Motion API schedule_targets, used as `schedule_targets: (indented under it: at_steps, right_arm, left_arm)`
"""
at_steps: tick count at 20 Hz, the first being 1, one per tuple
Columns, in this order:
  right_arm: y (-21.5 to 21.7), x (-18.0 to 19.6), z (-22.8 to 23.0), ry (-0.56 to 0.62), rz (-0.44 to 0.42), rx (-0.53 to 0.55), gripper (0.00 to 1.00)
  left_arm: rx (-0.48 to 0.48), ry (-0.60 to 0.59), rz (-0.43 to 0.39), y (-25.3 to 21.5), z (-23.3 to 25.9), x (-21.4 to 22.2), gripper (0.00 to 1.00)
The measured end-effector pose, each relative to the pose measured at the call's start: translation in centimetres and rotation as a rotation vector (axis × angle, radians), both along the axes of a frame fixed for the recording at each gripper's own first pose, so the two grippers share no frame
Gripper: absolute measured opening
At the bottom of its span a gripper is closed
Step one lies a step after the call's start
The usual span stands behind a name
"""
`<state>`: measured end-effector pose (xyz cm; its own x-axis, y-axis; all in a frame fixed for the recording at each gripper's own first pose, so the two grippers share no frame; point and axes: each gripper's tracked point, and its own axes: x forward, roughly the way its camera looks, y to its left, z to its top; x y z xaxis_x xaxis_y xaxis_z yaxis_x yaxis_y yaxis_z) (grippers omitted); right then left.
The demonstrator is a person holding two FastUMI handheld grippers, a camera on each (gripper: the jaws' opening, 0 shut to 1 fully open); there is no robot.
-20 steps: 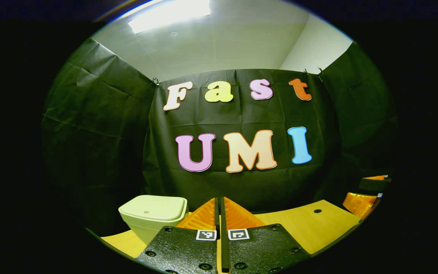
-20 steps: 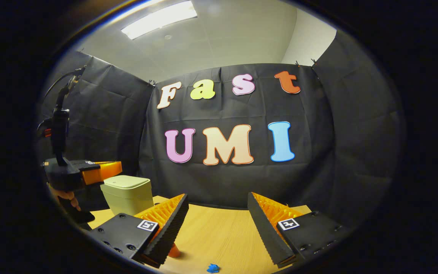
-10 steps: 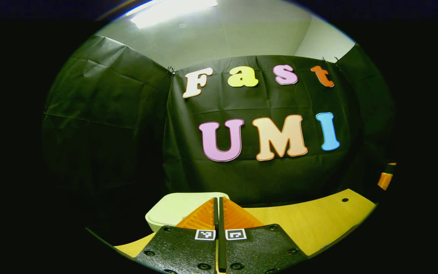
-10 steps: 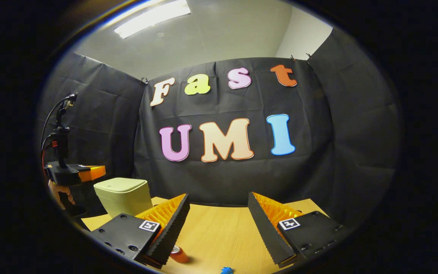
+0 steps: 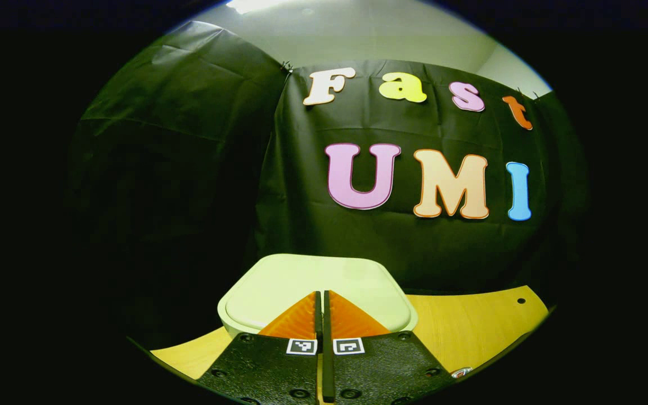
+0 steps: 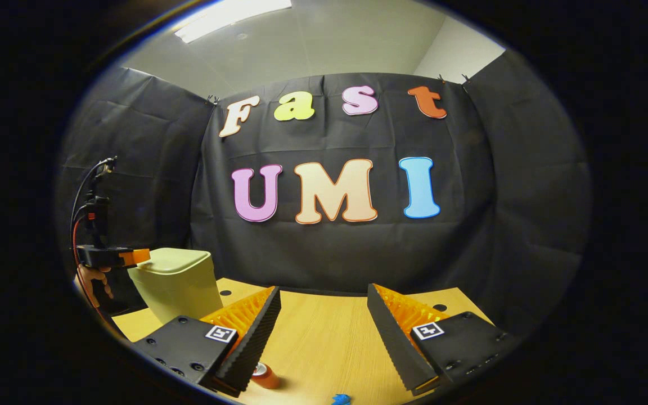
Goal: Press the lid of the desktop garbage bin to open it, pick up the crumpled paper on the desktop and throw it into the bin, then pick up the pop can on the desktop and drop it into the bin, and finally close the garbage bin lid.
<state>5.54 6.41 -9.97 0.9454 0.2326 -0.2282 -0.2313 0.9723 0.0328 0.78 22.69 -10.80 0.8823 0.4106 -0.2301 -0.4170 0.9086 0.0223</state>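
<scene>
A pale bin with its lid (image 5: 313,278) down stands on the wooden table. My left gripper (image 5: 322,294) is shut with nothing between its fingers, its tips over the near part of the lid. The right gripper view shows the bin (image 6: 176,281) at the left, with the left gripper (image 6: 115,256) at its lid's near edge and a hand (image 6: 95,279) below it. My right gripper (image 6: 324,291) stands open above the table. An orange pop can (image 6: 265,376) lies under its left finger. A small blue scrap (image 6: 341,399), perhaps the crumpled paper, lies at the bottom edge.
The wooden table (image 6: 324,349) has small round holes (image 6: 439,307) near its back edge. Black cloth walls close the booth behind and at both sides. A cable (image 6: 85,191) rises from the left gripper.
My left gripper has swung left and forward, from beside the bin to over its lid, staying shut. The right gripper has stayed open and shifted a little.
</scene>
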Motion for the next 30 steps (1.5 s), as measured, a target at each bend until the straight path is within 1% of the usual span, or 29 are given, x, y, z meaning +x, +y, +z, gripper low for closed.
schedule_targets:
  at_steps: [1, 2, 3, 4, 5, 6, 7, 8, 9, 10, 11, 13, 14, 16, 19, 20, 21, 25, 27, 28, 29, 30]
  right_arm:
    - [0.2, 0.2, -0.2, 0.005, -0.002, -0.007, 0.97]
    - [0.2, 0.4, -0.5, 0.013, -0.002, -0.011, 0.97]
    - [0.3, 0.5, -0.9, 0.025, -0.001, -0.012, 0.97]
    - [0.4, 0.4, -1.3, 0.035, 0.0, -0.014, 0.98]
    - [0.5, 0.5, -1.6, 0.038, -0.002, -0.019, 0.98]
    - [0.3, 0.5, -1.9, 0.043, -0.008, -0.024, 0.97]
    - [0.1, 0.6, -2.2, 0.051, -0.021, -0.029, 0.97]
    - [0.1, 0.5, -2.4, 0.057, -0.019, -0.03, 0.97]
    - [0.3, 0.7, -2.3, 0.054, -0.015, -0.029, 0.97]
    - [0.3, 0.8, -2.1, 0.051, -0.013, -0.026, 0.97]
    - [0.2, 1.0, -1.8, 0.045, -0.009, -0.017, 0.97]
    - [0.1, 1.3, -1.7, 0.057, 0.006, -0.002, 0.97]
    - [-0.2, 1.5, -1.8, 0.061, 0.006, -0.006, 0.97]
    - [-1.2, 1.7, -1.7, 0.065, -0.006, -0.014, 0.97]
    - [-2.1, 1.7, -2.3, 0.077, -0.014, -0.016, 0.97]
    - [-2.5, 1.7, -2.6, 0.083, -0.016, -0.026, 0.97]
    - [-2.8, 1.6, -3.2, 0.094, -0.015, -0.038, 0.96]
    - [-3.4, 0.8, -6.2, 0.179, 0.02, -0.081, 0.98]
    - [-3.9, 0.2, -8.0, 0.222, 0.025, -0.109, 0.98]
    - [-4.1, -0.1, -9.0, 0.244, 0.026, -0.124, 0.98]
    - [-4.2, -0.6, -10.2, 0.27, 0.03, -0.134, 0.98]
    - [-4.2, -1.0, -11.6, 0.299, 0.036, -0.145, 0.98]
  left_arm:
    - [-0.007, -0.001, -0.004, 0.0, -0.1, 0.1, 0.0]
    - [-0.003, -0.025, -0.02, -0.4, 0.1, 0.1, 0.0]
    - [-0.031, -0.015, -0.011, -0.3, -0.6, -0.1, 0.0]
    - [-0.06, -0.069, -0.004, -0.3, -0.1, -0.1, 0.0]
    - [-0.091, -0.098, -0.028, -1.2, -0.2, -0.1, 0.0]
    - [-0.045, -0.082, -0.049, -1.6, -0.4, 0.1, 0.0]
    - [0.021, -0.056, -0.06, -1.6, -1.1, 0.2, 0.0]
    - [0.088, -0.041, -0.066, -1.5, -1.1, 0.1, 0.0]
    - [0.136, -0.037, -0.071, -1.6, -0.4, 0.1, 0.0]
    - [0.146, -0.053, -0.098, -2.1, 0.4, 0.5, 0.0]
    - [0.129, -0.05, -0.124, -3.2, 0.6, 0.9, 0.0]
    - [0.107, -0.055, -0.124, -4.0, 1.5, 0.9, 0.0]
    - [0.12, -0.085, -0.131, -4.4, 3.0, 0.8, 0.0]
    - [0.145, -0.144, -0.179, -6.2, 6.0, 0.9, 0.0]
    - [0.156, -0.172, -0.233, -8.5, 8.3, 0.5, 0.0]
    - [0.145, -0.184, -0.253, -9.5, 8.8, 0.3, 0.02]
    - [0.137, -0.198, -0.266, -10.5, 9.3, 0.0, 0.09]
    - [0.151, -0.256, -0.318, -13.5, 10.7, -1.3, 0.56]
    - [0.149, -0.258, -0.338, -14.4, 10.7, -1.7, 0.8]
    - [0.137, -0.257, -0.346, -14.8, 10.5, -2.0, 0.82]
    - [0.123, -0.253, -0.348, -15.1, 10.3, -2.4, 0.9]
    - [0.11, -0.252, -0.346, -15.2, 10.1, -2.8, 0.85]
